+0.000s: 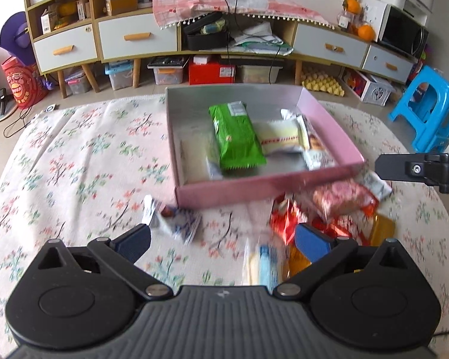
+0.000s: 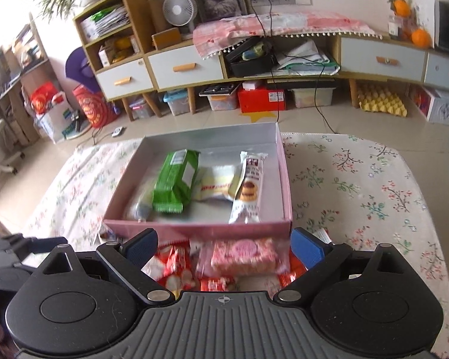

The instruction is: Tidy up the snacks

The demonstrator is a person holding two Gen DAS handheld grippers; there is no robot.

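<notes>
One pink box point(image 2: 194, 230) sat mid-frame on the floral counter point(image 2: 359, 179), holding four visible packets; the green packet point(image 2: 175, 185) lay long axis front-to-back. Both tools were wide and empty: right tool point(image 2: 224, 246) hovered over the pink-biscuit pack point(image 2: 244, 255) in the loose pile just below the box, left tool point(image 1: 223, 240) sat left of that pile near a blurred blue-white packet point(image 1: 179, 223).

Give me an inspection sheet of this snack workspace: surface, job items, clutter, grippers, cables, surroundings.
Surface: floral tablecloth.
Job's things: pink box holds green packet, yellow-white packet, biscuit packet; loose snacks in front, including pink-wrapped pack.
Clutter: nothing seen.
Grippers: left gripper and right gripper, jaws open, empty.
Cables: black cords from wall outlets to floor.
Surroundings: cabinet, fan, blue stool.
</notes>
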